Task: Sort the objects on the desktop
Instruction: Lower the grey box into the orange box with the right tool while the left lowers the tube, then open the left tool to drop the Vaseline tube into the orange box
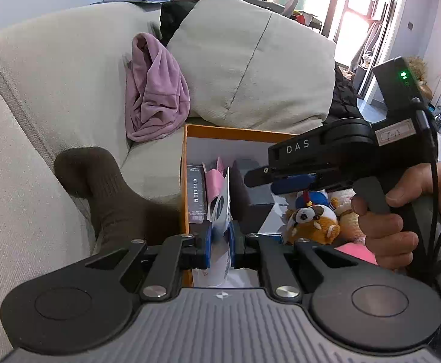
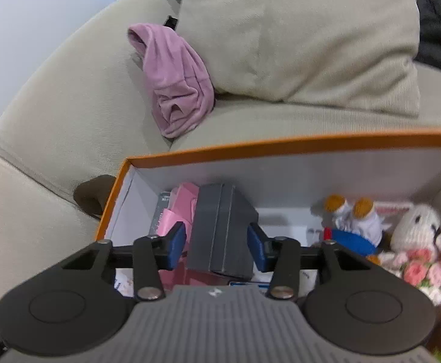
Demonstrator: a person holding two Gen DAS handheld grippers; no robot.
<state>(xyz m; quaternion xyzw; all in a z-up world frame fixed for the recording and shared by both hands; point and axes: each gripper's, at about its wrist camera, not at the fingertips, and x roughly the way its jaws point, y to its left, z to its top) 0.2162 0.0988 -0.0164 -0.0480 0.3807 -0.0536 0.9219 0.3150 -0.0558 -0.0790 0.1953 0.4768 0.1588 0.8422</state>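
Two grippers hang over one orange-rimmed box (image 2: 281,146) on the beige sofa (image 1: 54,75). Left gripper (image 1: 220,240) pinches a thin white-and-blue card (image 1: 222,211) upright at the box's left end, beside a photo-card pack (image 1: 196,195). Right gripper (image 2: 217,243) clamps one dark grey case (image 2: 220,230), tilted, above pink paper (image 2: 175,211). Three plush toys (image 2: 414,236) crowd the right end.
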